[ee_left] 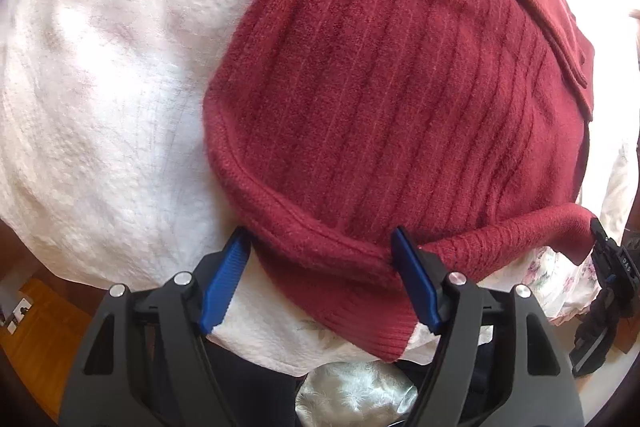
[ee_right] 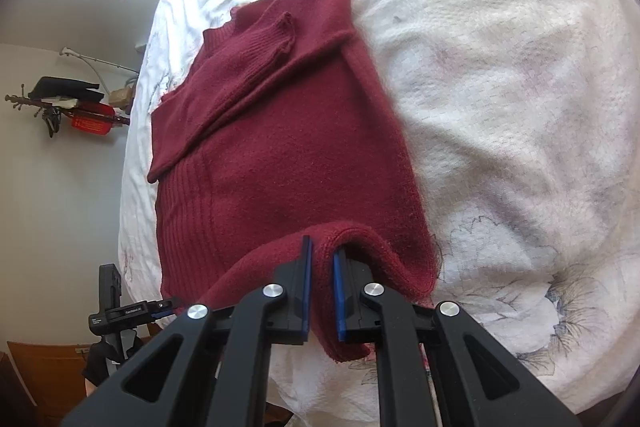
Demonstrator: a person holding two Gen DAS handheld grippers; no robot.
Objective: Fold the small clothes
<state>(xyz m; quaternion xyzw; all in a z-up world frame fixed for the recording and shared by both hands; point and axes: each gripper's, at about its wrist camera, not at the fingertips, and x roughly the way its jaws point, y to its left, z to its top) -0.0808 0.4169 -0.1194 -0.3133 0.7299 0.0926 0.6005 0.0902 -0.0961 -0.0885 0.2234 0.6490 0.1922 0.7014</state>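
Sleeves lie folded across the red sweater (ee_right: 280,147); the hem fold remains. My right gripper (ee_right: 322,291) clenches its hem; my left gripper (ee_left: 320,283) gapes, straddling it.

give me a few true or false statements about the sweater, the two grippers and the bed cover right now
1. The right gripper is shut on the hem of the dark red sweater. True.
2. The left gripper is clamped tight on the sweater. False: its jaws stand wide open around the hem edge.
3. The sweater lies on a white floral bed cover. True.
4. Both sleeves are spread out flat to the sides. False: a sleeve lies folded across the sweater's body.
5. The sweater is blue. False: it is dark red; only the gripper pads are blue.
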